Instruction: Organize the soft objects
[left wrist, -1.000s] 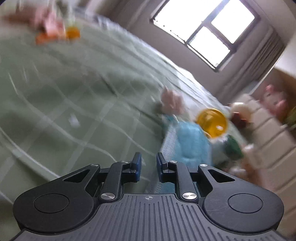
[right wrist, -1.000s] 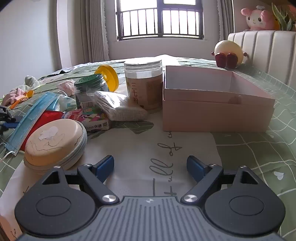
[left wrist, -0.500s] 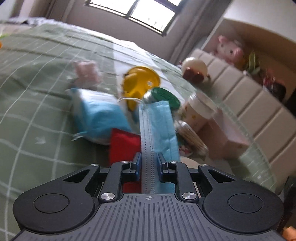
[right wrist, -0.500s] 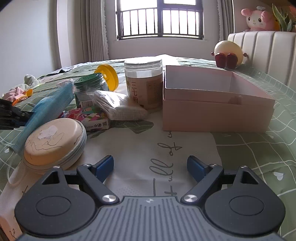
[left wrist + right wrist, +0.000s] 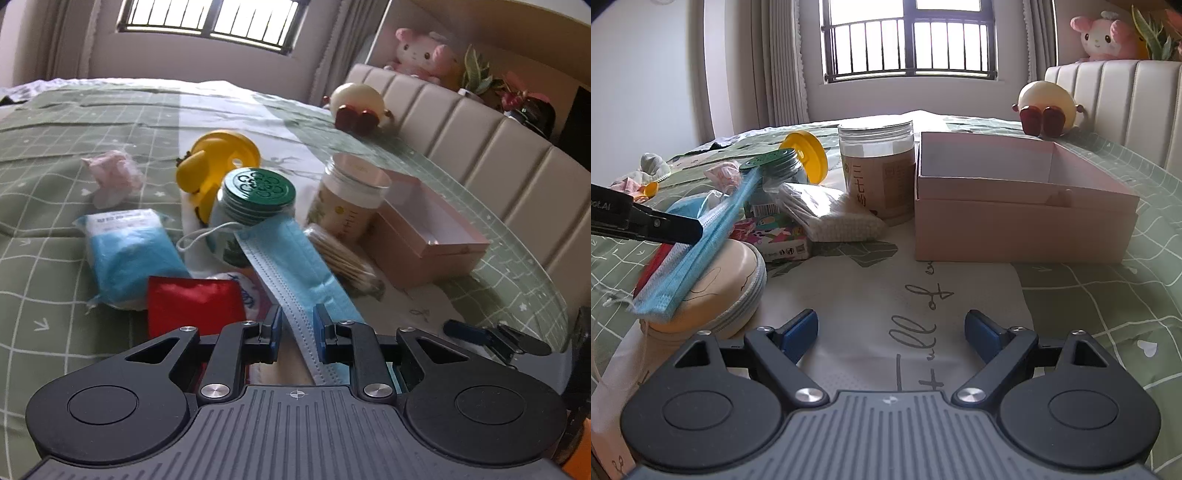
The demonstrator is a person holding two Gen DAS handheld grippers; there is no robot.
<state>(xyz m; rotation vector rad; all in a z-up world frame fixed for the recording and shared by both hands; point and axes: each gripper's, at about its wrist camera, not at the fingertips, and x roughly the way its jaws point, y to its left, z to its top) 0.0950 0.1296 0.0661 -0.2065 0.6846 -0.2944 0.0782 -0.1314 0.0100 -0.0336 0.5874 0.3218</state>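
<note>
1. The blue face mask [image 5: 295, 258] is clamped between the fingers of my left gripper [image 5: 297, 328]; it stretches forward from the jaws, and its far end lies against the green-lidded jar [image 5: 255, 206], with one white ear loop [image 5: 199, 238] hanging free beside that jar.
2. From my right wrist view the same mask [image 5: 701, 243] runs as a long strip, lifted at the end near the green lid and drooping at the other end onto the cream zip case [image 5: 713, 284].
3. My right gripper [image 5: 890, 330] has its blue-padded fingers spread wide with nothing between them, low over the pale printed cloth [image 5: 886, 295].
4. The open pink box [image 5: 1023, 206] stands on the green checked bedspread [image 5: 1108, 295], just to the right of the clear-lidded jar [image 5: 877, 170]; I can see nothing inside the box.
5. A pack of cotton swabs [image 5: 827, 212] lies in front of that jar, beside a small colourful carton [image 5: 772, 236].
6. In my left view a packet of blue masks [image 5: 129, 254] lies left of the held mask, a red pouch [image 5: 195, 306] just before it, and a yellow lid [image 5: 221, 162] behind the green-lidded jar.
7. A crumpled pink item [image 5: 110, 177] sits apart on the bedspread, further left.
</note>
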